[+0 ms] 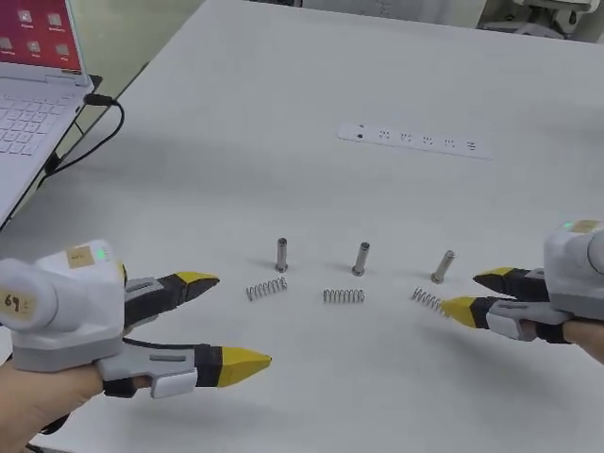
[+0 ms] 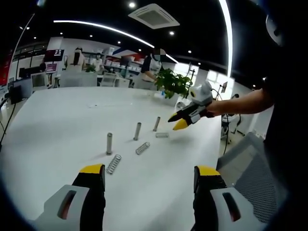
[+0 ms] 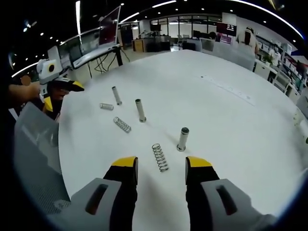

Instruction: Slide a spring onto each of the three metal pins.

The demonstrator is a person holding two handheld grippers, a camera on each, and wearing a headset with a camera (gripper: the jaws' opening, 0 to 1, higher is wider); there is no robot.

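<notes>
White worktop (image 1: 283, 113) runs through an open office, with a laptop (image 1: 33, 85) at its far left edge and a power strip (image 1: 415, 140) lying flat beyond the work. Three metal pins stand upright in a row: the left pin (image 1: 281, 255), the middle pin (image 1: 361, 258) and the right pin (image 1: 443, 266) — every one of them bare. Just in front of each, on the person's side, a spring lies on its side: the left spring (image 1: 266, 288), the middle spring (image 1: 343, 296) and the right spring (image 1: 427, 300). None appears to touch its pin.

The left claw (image 1: 238, 319) hangs left of the row, jaws spread wide and empty, pointed toward the left spring but apart from it. The right claw (image 1: 461, 293) is at the right end, also spread and empty. Its lower yellow tip is just beside the end of the right spring. In the right gripper view that spring lies on the worktop between the two jaws, with the right pin close beyond it.

By my reading nothing of the task is done — three springs to lift, three pins to thread. The step in hand looks like the pick of the right spring, which would then need turning upright and lowering over the right pin. The middle and left pairs lie untouched.
</notes>
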